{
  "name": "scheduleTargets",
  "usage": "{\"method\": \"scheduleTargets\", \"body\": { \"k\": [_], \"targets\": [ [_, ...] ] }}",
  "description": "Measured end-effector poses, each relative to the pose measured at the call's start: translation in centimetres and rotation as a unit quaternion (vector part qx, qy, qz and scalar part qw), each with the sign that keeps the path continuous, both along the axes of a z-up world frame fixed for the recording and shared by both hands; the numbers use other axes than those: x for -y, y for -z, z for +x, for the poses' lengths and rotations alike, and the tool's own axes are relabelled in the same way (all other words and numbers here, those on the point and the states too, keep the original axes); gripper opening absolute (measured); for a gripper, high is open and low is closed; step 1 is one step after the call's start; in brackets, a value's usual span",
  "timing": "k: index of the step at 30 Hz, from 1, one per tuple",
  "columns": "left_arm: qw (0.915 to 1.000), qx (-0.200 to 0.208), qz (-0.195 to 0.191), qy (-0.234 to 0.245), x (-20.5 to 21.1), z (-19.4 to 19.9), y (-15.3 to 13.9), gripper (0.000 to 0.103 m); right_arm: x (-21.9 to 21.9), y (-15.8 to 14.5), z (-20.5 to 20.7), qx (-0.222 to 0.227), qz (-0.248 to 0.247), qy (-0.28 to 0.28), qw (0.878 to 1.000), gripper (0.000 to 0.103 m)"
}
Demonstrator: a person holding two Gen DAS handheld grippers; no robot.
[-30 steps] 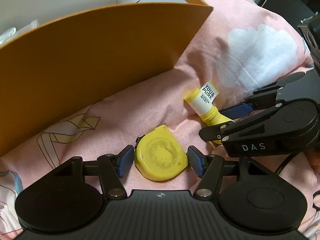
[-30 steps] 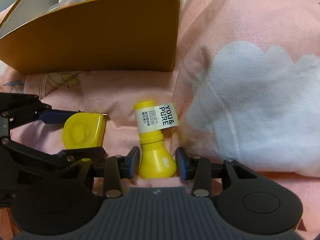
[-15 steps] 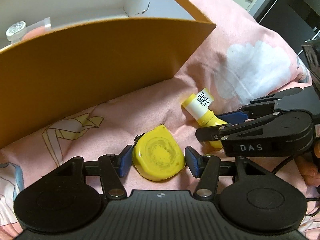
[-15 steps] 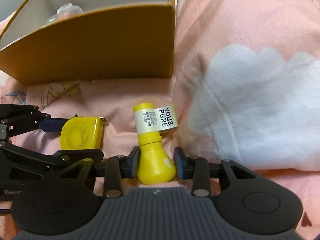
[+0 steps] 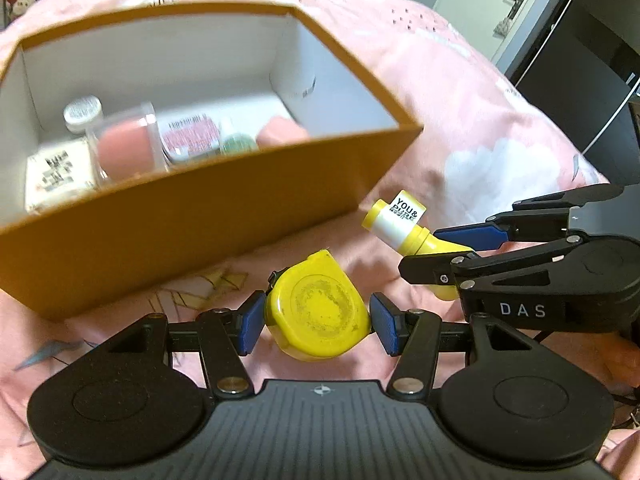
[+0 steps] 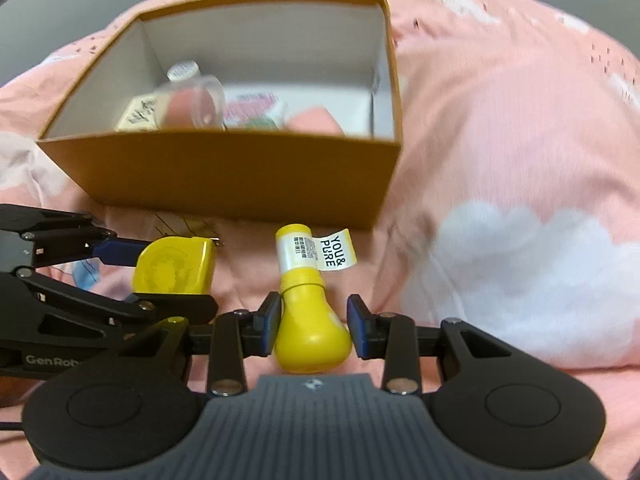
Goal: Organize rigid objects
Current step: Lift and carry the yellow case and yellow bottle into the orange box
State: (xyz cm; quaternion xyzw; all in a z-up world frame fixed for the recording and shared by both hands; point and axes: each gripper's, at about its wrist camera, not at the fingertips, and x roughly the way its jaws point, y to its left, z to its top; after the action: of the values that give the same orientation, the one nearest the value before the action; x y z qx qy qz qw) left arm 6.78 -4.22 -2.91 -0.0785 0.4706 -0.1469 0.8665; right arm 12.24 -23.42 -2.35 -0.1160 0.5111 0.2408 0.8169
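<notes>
You had the left hand-held gripper point(image 5: 316, 322) clamped on the yellow tape measure point(image 5: 318, 312) and the right hand-held gripper point(image 6: 314, 324) on the yellow bottle point(image 6: 310, 320), both low centre, lifted; next, clear the orange box point(image 6: 240, 176) wall above.

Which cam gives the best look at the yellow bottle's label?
Right wrist. The bottle sits centred between the right gripper's pads, label tag facing the lens, "YOU& PURE" readable. In the left wrist view the bottle is off to the side, smaller, its body partly hidden behind the right gripper's fingers.
</notes>
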Motion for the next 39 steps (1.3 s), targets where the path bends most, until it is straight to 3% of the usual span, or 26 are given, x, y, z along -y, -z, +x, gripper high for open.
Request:
{"method": "scheduleTargets", "body": {
  "k": [11,20,29,39],
  "targets": [
    [0.9959,0.086,-0.009,-0.026,0.2,-0.1,-4.4,0.064,-0.7,-6.0,-0.2,0.074,0.041,-0.009,0.996,0.036],
    [0.9904,0.119,-0.013,-0.069,-2.6,2.7,-6.6,0.064,-2.9,-9.7,1.4,0.114,0.08,-0.04,0.989,0.036],
    [0.9856,0.107,0.0,-0.131,-5.6,8.2,-5.4,0.064,-6.6,-8.3,7.3,0.11,0.063,-0.038,0.991,0.036],
    [0.9878,0.046,0.006,-0.149,-6.5,13.4,-1.4,0.064,-10.2,-3.2,11.8,0.107,-0.031,-0.065,0.992,0.035]
  ]
}}
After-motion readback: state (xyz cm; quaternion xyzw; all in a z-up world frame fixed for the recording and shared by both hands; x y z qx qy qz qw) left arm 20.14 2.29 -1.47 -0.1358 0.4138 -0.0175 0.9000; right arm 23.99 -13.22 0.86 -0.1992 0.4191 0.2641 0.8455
